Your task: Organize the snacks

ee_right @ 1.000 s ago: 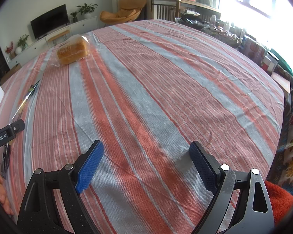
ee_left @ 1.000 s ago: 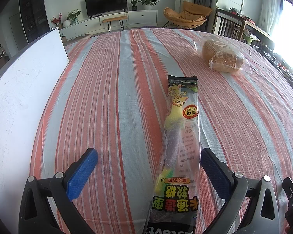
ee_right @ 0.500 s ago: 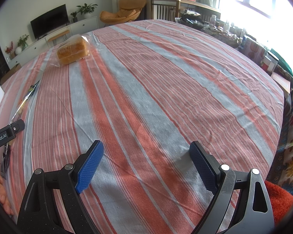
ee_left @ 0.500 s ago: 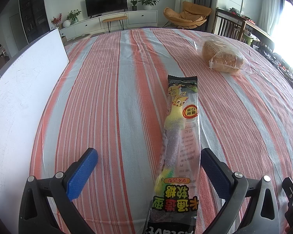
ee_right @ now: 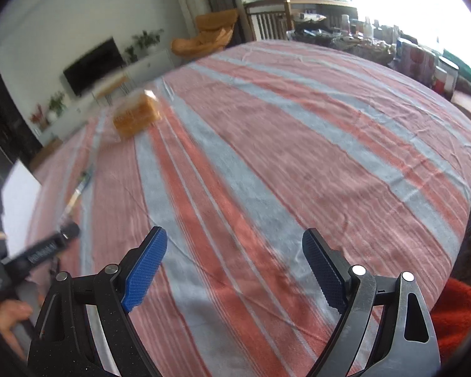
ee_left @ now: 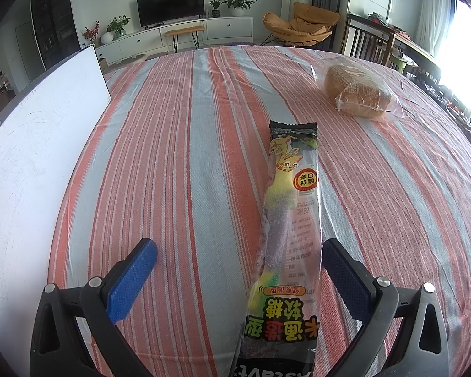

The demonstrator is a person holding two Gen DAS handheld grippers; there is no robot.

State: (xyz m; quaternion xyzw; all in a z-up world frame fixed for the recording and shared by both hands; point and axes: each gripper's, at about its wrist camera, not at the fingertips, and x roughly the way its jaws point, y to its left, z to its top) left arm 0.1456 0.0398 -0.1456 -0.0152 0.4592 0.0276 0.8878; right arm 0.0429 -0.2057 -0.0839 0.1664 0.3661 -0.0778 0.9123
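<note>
A long gummy candy packet [ee_left: 290, 220] lies lengthwise on the striped tablecloth [ee_left: 179, 157]. Its near end sits between the fingers of my open left gripper [ee_left: 238, 251], closer to the right finger. A bagged bread loaf [ee_left: 358, 94] lies at the far right. In the right wrist view my right gripper [ee_right: 235, 248] is open and empty above bare cloth. The bread [ee_right: 136, 117] is far ahead on the left. The candy packet [ee_right: 78, 188] shows thin at the left, near the left gripper's body [ee_right: 40, 251].
A white board [ee_left: 31, 163] lies along the table's left side. Chairs and a cluttered side table [ee_right: 361, 40] stand past the far and right edges. An orange-red cloth [ee_right: 455, 314] is at the near right corner.
My right gripper has lifted and tilted, so its view is blurred and the bread sits lower in it. The left gripper and the candy packet have not moved.
</note>
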